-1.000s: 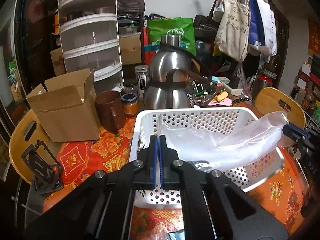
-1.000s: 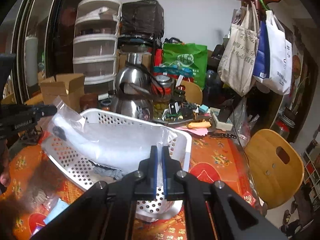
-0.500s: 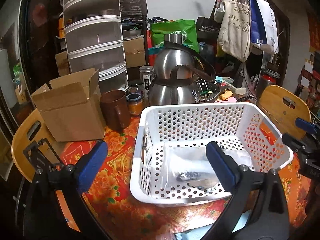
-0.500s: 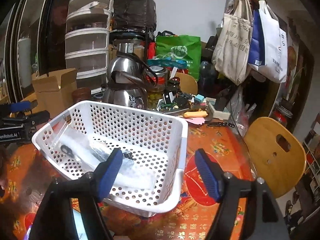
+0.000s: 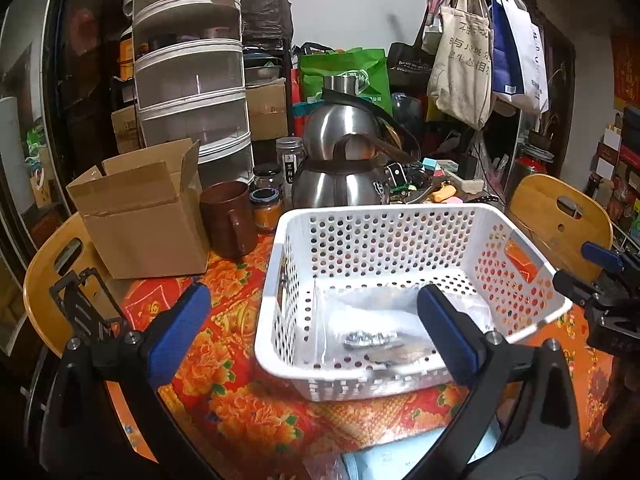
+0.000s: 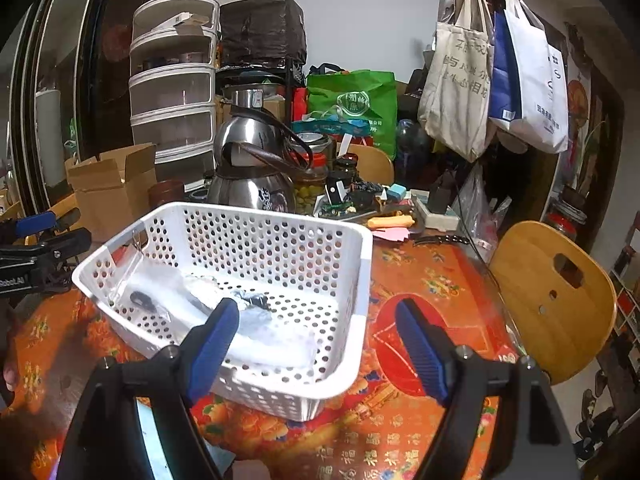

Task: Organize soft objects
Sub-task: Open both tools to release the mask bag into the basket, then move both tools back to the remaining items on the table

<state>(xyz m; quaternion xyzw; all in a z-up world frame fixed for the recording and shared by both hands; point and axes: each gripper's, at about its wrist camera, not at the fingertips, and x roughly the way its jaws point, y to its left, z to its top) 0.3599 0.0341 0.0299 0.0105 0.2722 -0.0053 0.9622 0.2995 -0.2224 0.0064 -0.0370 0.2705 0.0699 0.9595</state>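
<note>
A white perforated basket (image 5: 384,212) (image 6: 366,280) stands on the orange floral tablecloth. A clear plastic bag with a soft white item (image 5: 376,320) (image 6: 264,336) lies flat on its bottom. My left gripper (image 5: 312,328) is open and empty, held in front of the basket's near left corner. My right gripper (image 6: 316,340) is open and empty, over the basket's near right side. The right gripper also shows at the right edge of the left wrist view (image 5: 592,276), and the left gripper at the left edge of the right wrist view (image 6: 44,236).
Behind the basket stand two steel kettles (image 5: 344,160), jars, a brown mug (image 5: 228,224) and an open cardboard box (image 5: 140,208). Wooden chairs (image 6: 552,300) flank the table. A light blue packet (image 5: 384,460) lies at the near table edge.
Both grippers opened and let go of the plastic bag, which dropped from above the basket to lie flat inside it. Both grippers then pulled back slightly.
</note>
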